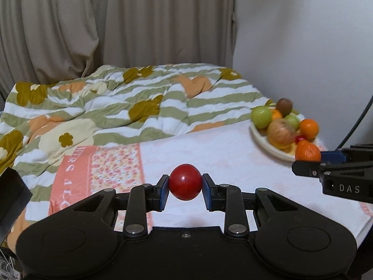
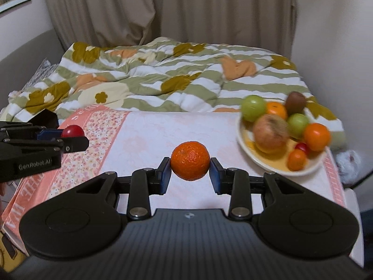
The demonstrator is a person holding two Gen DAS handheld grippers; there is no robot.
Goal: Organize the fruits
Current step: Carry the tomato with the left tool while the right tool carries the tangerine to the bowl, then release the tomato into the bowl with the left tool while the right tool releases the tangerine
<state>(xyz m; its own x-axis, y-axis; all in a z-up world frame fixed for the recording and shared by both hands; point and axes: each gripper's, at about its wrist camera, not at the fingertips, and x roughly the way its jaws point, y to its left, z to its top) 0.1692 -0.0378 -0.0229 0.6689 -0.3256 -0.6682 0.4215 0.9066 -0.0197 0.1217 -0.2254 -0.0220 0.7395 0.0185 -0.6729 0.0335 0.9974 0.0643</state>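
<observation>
My left gripper [image 1: 185,189] is shut on a red round fruit [image 1: 185,182] and holds it above the pink-and-white cloth [image 1: 221,149]. My right gripper [image 2: 190,175] is shut on an orange mandarin [image 2: 190,160] above the same cloth [image 2: 163,135]. A cream plate [image 2: 263,161] at the right holds green apples [image 2: 253,107], a reddish apple [image 2: 270,131], oranges [image 2: 317,136], a brown kiwi [image 2: 295,102] and a small red fruit [image 2: 302,146]. The plate [image 1: 263,141] also shows in the left wrist view. The left gripper with the red fruit [image 2: 74,131] shows at the left of the right wrist view.
A striped floral quilt [image 1: 116,102] lies bunched behind the cloth. Beige curtains [image 2: 174,11] hang at the back and a white wall [image 1: 303,35] is on the right. A black box [image 1: 11,198] sits at the left edge.
</observation>
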